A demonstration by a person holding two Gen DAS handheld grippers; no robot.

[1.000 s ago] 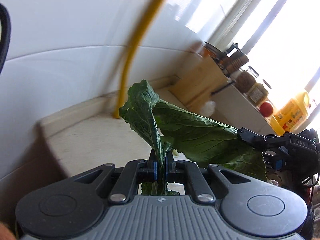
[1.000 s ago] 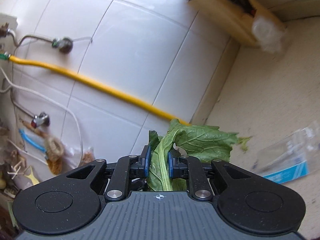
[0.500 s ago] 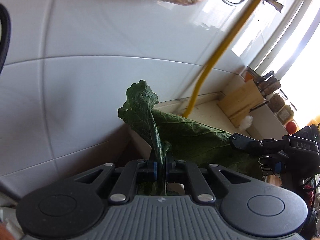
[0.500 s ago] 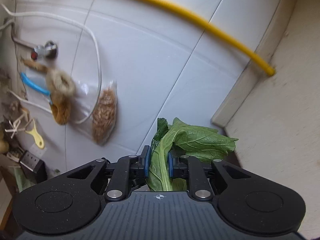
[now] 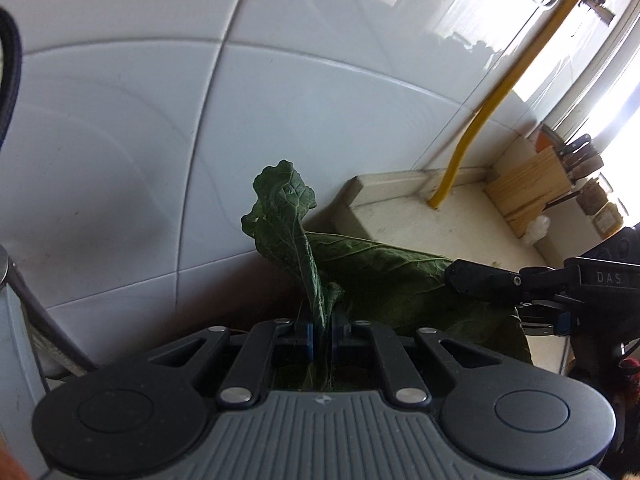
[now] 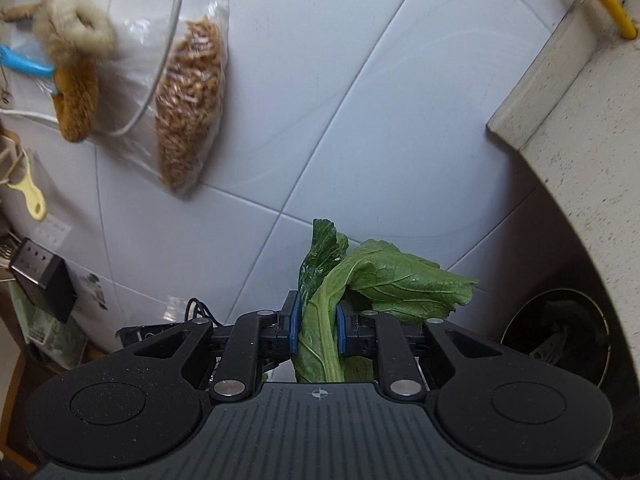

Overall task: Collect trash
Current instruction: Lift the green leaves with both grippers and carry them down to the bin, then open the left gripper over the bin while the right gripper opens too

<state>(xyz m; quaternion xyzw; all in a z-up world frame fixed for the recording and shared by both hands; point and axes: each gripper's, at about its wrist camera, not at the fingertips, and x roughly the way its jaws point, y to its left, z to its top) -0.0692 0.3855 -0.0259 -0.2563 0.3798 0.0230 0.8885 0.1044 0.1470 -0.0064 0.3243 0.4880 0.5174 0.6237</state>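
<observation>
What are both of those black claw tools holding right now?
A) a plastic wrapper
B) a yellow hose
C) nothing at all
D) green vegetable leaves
D: each tool's jaws are clamped on a leaf, the left gripper on a dark green leaf and the right gripper on a lighter green leaf.

Dark green leaf [image 5: 400, 280]; brighter green leaf [image 6: 384, 280], pale rib; blue pads [image 6: 293, 322]; yellow hose [image 5: 500, 92]; white wall tiles [image 5: 160, 120]; beige speckled counter [image 6: 580, 140].
</observation>
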